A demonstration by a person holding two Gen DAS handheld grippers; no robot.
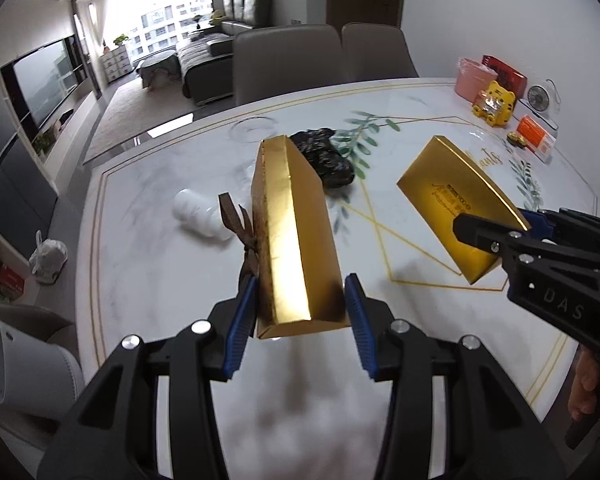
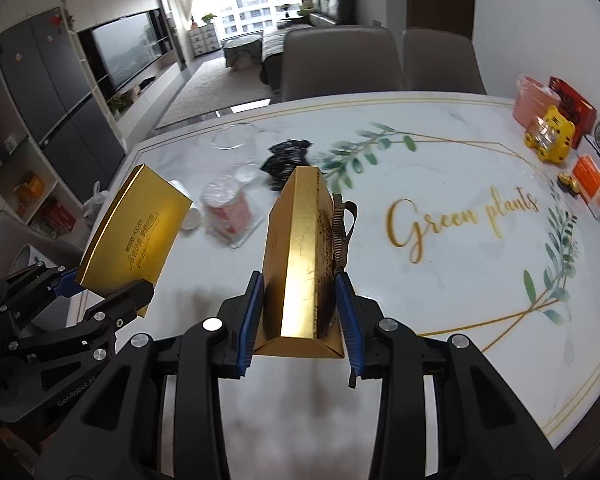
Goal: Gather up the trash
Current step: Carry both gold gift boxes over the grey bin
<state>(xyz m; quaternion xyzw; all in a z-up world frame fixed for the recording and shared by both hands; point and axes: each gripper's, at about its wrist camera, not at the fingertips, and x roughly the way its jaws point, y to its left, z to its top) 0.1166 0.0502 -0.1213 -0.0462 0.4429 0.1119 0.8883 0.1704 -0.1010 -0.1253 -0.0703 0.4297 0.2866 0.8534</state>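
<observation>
Pinching a gold box apiece, both grippers are partly closed, and neither box touches the table.

Between the left gripper's point(image 1: 300, 306) blue pads point(image 1: 242, 312) sits the near end of the left box point(image 1: 296, 232). It is turned on edge, so the pads press on its two broad faces across its thin depth. That is probably why it is held this way, since the flat face looks too wide for the jaws. A brown ribbon point(image 1: 240, 232) hangs from the box beside the left pad, outside the pinch.

The right gripper point(image 2: 300, 312) clamps the right box point(image 2: 300, 248) in the same manner, near end between the pads and spine upward, with its ribbon trailing past the right pad. Seen from the other wrist, each box tilts up and away from the fingers with its printed gold face showing.

The hold at one end leaves most of each box sticking out beyond the fingertips. I judge this suits a carry and drop, though a long overhang could twist in the pads.

Farther out, below and beyond the boxes, lies the marble-patterned table point(image 1: 160, 280). On it, ahead of the fingers, lie more likely trash: a crumpled black bag point(image 1: 327, 156), a white bottle point(image 1: 196, 212) on its side and a clear wrapper with red inside point(image 2: 228, 212). No bin shows in either view, so the drop point cannot be told.
</observation>
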